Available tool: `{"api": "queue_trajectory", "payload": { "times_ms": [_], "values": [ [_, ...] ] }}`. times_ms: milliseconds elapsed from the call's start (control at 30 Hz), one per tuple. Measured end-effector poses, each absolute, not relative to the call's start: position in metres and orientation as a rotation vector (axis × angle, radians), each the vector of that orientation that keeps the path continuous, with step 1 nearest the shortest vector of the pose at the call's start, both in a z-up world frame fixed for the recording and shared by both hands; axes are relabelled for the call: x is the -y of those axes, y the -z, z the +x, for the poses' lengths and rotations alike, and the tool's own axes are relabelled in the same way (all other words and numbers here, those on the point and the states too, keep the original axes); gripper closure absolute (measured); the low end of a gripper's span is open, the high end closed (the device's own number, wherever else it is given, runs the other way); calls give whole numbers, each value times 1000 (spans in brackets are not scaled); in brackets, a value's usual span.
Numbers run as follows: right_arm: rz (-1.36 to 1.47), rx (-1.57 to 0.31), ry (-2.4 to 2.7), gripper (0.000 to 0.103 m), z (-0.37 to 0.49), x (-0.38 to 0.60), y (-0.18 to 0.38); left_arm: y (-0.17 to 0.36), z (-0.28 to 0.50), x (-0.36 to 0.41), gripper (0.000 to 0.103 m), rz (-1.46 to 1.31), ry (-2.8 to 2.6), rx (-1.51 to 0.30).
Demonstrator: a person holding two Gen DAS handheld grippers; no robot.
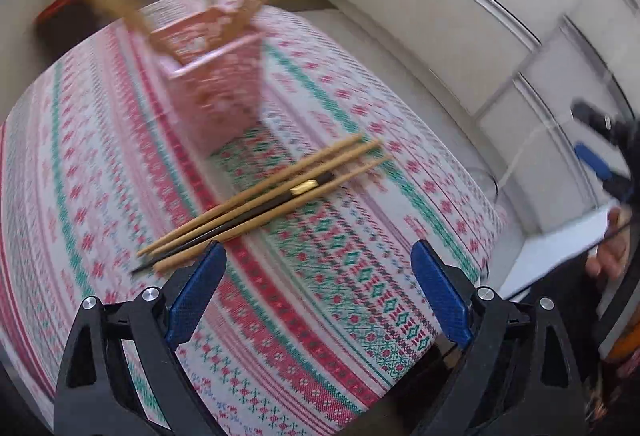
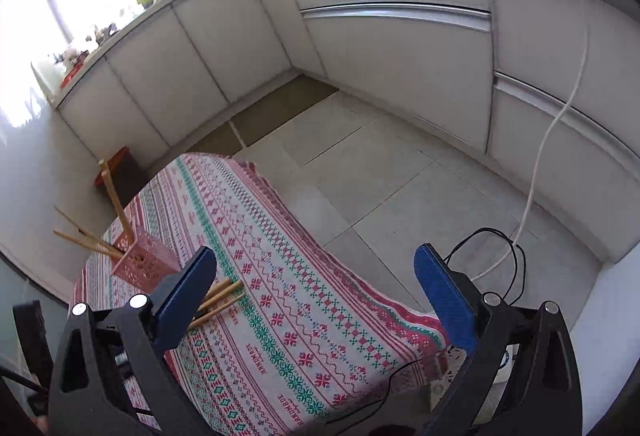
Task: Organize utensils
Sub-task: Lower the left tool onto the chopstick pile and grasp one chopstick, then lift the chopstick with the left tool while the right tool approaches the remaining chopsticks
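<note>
Four loose sticks lie closest to me: three pale wooden chopsticks (image 1: 264,195) and one black chopstick (image 1: 240,220) with a gold band, bunched side by side on the patterned tablecloth (image 1: 340,276). Both my grippers are spread wide and carry nothing. My left gripper (image 1: 316,292) hangs over the cloth with its left pad just beside the bundle's near tips; my right gripper (image 2: 316,296) hangs over the table with only cloth and floor between its pads, the bundle's far ends peeking past its left pad.

I judge these sticks light, stiff and smooth, so they should roll and slide against each other. The black one looks lacquered and probably slips most. Pinching across the middle, near the gold band, ought to balance a stick; a grip at the thin tips would likely let it swing. Taking them one at a time seems safer than clamping the whole bunch.

Farther back stands the pink lattice holder (image 1: 216,75), upright on the cloth, with several wooden sticks (image 2: 116,203) already leaning out of it. It looks light and easy to tip.

Beyond that, white cabinets (image 2: 392,47) and tiled floor.
</note>
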State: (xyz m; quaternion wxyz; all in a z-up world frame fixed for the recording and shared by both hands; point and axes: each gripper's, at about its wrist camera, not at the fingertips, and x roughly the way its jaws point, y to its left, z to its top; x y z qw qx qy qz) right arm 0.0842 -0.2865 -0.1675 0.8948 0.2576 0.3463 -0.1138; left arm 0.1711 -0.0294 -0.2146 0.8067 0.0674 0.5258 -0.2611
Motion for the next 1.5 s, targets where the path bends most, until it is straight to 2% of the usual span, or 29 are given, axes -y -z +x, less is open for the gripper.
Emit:
{"api": "queue_trajectory", "payload": {
  "times_ms": [133, 267, 333, 367, 433, 567, 733, 833, 1067, 1333, 1500],
  "values": [
    [682, -680, 298, 7, 73, 310, 171, 234, 169, 87, 14, 467, 690, -1091],
    [799, -713, 323, 7, 73, 329, 186, 248, 190, 123, 18, 569, 749, -1107],
    [834, -729, 333, 7, 75, 335, 192, 257, 202, 134, 36, 591, 764, -1151],
    [842, -732, 339, 7, 75, 337, 194, 264, 209, 140, 40, 610, 769, -1182],
    [845, -733, 348, 7, 76, 340, 197, 273, 219, 148, 46, 669, 748, -1196],
    [852, -746, 341, 7, 80, 341, 202, 279, 232, 159, 50, 707, 779, -1215],
    [847, -769, 328, 7, 86, 337, 207, 278, 245, 180, 82, 728, 814, -1251],
    [829, -776, 330, 7, 88, 335, 206, 278, 244, 181, 90, 716, 813, -1257],
    [807, -840, 288, 7, 99, 325, 210, 270, 222, 141, 99, 594, 753, -1205],
    [744, -1120, 107, 7, 136, 252, 236, 194, 176, 38, 99, 301, 660, -1009],
    [787, -1215, 52, 18, 168, 192, 257, 163, 144, -28, 99, 152, 581, -906]
  ]
}}
